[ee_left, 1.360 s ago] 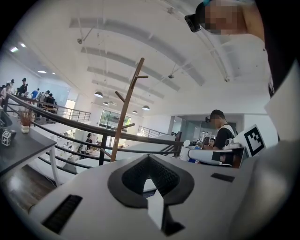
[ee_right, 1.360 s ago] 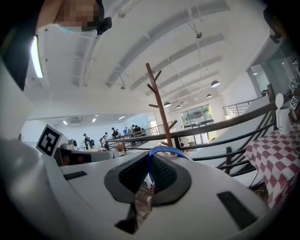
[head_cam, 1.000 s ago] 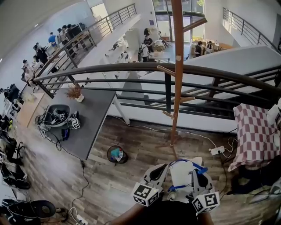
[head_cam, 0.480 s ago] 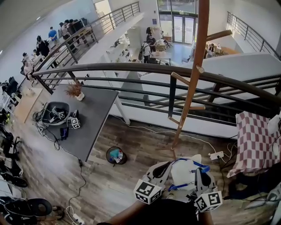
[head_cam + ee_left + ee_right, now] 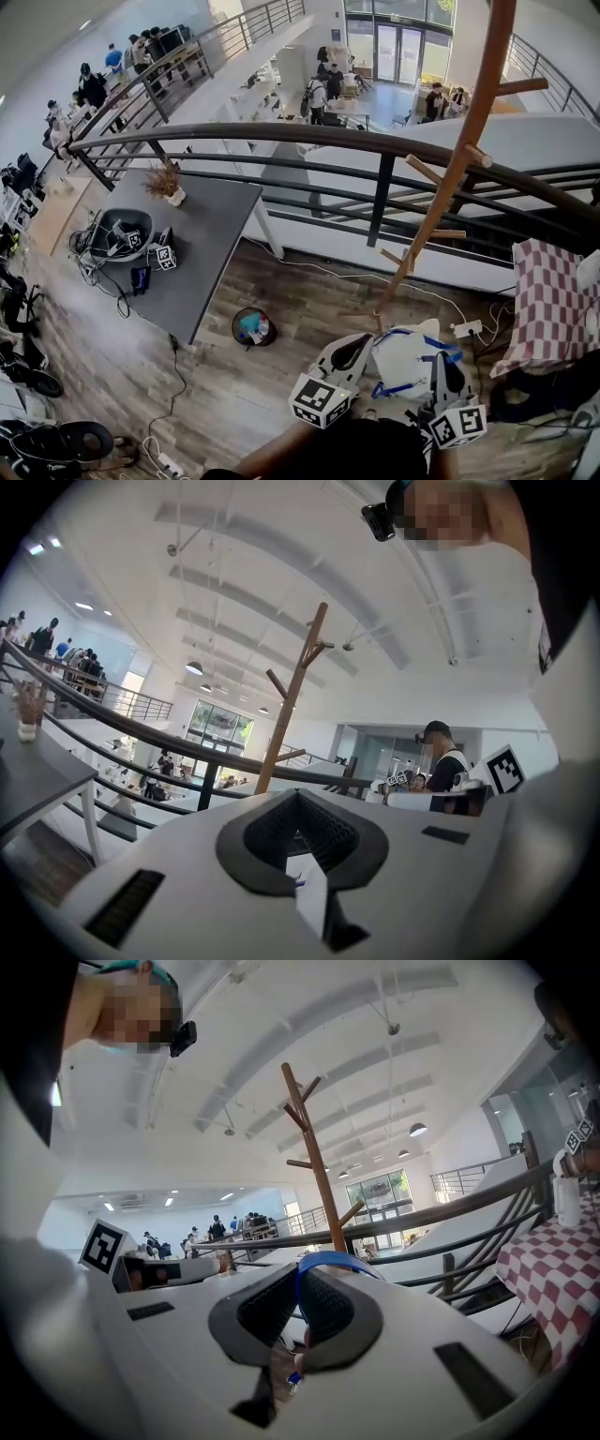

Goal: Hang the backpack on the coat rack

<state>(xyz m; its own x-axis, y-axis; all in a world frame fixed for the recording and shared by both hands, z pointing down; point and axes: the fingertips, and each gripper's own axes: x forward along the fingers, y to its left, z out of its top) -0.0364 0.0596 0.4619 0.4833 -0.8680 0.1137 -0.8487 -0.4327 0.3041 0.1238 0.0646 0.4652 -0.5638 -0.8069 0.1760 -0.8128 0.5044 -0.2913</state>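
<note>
The white backpack (image 5: 403, 361) with blue straps hangs low in the head view, held between both grippers. My left gripper (image 5: 361, 345) grips its left side; in the left gripper view the jaws (image 5: 298, 808) are closed with a white piece of the bag between them. My right gripper (image 5: 441, 364) is at the bag's right side, jaws (image 5: 300, 1288) shut on the blue strap (image 5: 328, 1260), which arches over them. The wooden coat rack (image 5: 459, 169) stands just beyond the bag, its pegs bare; it also rises ahead in both gripper views (image 5: 291, 705) (image 5: 314, 1162).
A black railing (image 5: 281, 141) runs behind the rack, with a drop to a lower floor beyond. A grey table (image 5: 197, 253) with gear stands left, a round bin (image 5: 251, 328) on the floor. A checkered-cloth table (image 5: 548, 300) stands at the right; a power strip (image 5: 466, 328) lies near the rack's foot.
The head view has swung, so the rack now sits further right and leans more. Both grippers and the backpack have shifted slightly right and lower, still holding the bag.
</note>
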